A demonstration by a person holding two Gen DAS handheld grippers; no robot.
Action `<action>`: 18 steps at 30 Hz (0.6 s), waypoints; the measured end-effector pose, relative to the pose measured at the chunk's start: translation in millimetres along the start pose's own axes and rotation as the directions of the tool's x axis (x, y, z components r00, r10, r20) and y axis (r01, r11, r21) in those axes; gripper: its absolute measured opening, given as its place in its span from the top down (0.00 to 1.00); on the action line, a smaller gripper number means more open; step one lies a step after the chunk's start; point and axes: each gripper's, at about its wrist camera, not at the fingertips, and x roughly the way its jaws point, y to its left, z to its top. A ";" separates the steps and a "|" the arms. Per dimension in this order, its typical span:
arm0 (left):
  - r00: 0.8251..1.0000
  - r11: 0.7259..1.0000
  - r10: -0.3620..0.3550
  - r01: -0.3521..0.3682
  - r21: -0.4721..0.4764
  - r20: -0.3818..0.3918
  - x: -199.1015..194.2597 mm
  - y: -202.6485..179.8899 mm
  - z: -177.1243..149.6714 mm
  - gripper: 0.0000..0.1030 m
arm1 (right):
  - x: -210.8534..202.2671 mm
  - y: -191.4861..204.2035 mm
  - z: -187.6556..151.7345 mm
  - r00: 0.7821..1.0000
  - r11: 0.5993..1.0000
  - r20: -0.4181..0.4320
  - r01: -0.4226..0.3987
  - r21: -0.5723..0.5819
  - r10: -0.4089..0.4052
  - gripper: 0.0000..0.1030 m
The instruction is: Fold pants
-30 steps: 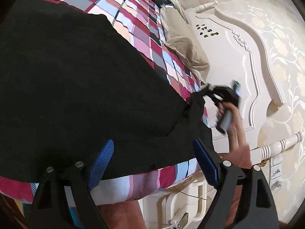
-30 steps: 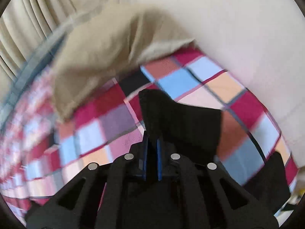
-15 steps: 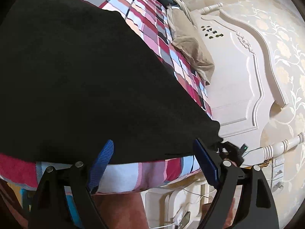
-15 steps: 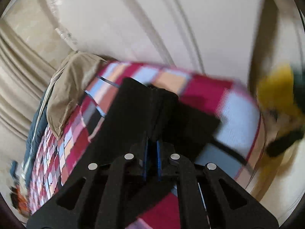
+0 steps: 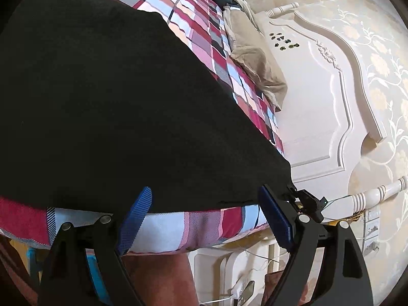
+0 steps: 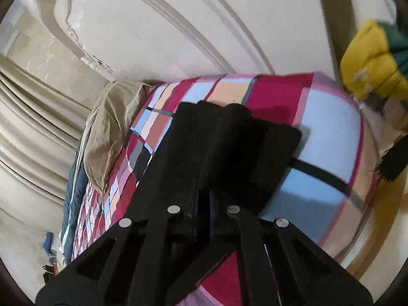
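Observation:
Black pants (image 5: 114, 107) lie spread over a plaid bed cover (image 5: 193, 227), reaching its near edge. My left gripper (image 5: 204, 216) is open, its blue pads just below the pants' hem at the bed edge, holding nothing. My right gripper (image 6: 202, 199) is shut on a corner of the black pants (image 6: 224, 148) and holds it at the bed's corner. The right gripper also shows in the left wrist view (image 5: 306, 201), at the pants' right corner.
A beige cloth (image 5: 255, 61) lies near the white headboard (image 5: 318, 97); it also shows in the right wrist view (image 6: 107, 132). A white bedside stand (image 5: 229, 275) with cables is below the bed edge. A yellow and green object (image 6: 374, 61) is at the right.
My right gripper pulled the pants corner from up on the bed down to the bed's near corner, stretching the cloth flat. My left gripper stayed open at the hem.

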 end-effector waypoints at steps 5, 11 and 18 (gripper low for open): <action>1.000 1.000 -0.012 0.012 -0.015 -0.003 -2.2 2.1 0.7 0.18 | -23.3 -4.1 -0.7 0.999 1.000 0.049 0.007 -0.008 -0.007 0.95; 1.000 1.000 -0.013 0.013 -0.006 -0.007 -2.6 2.3 1.0 0.18 | -4.3 -32.9 -9.1 1.000 0.999 0.010 0.023 0.041 -0.024 0.95; 0.999 0.997 -0.027 0.025 0.076 0.023 -22.9 -5.2 7.6 0.17 | -46.6 -25.5 1.9 0.989 0.990 0.077 0.127 -0.058 -0.122 0.41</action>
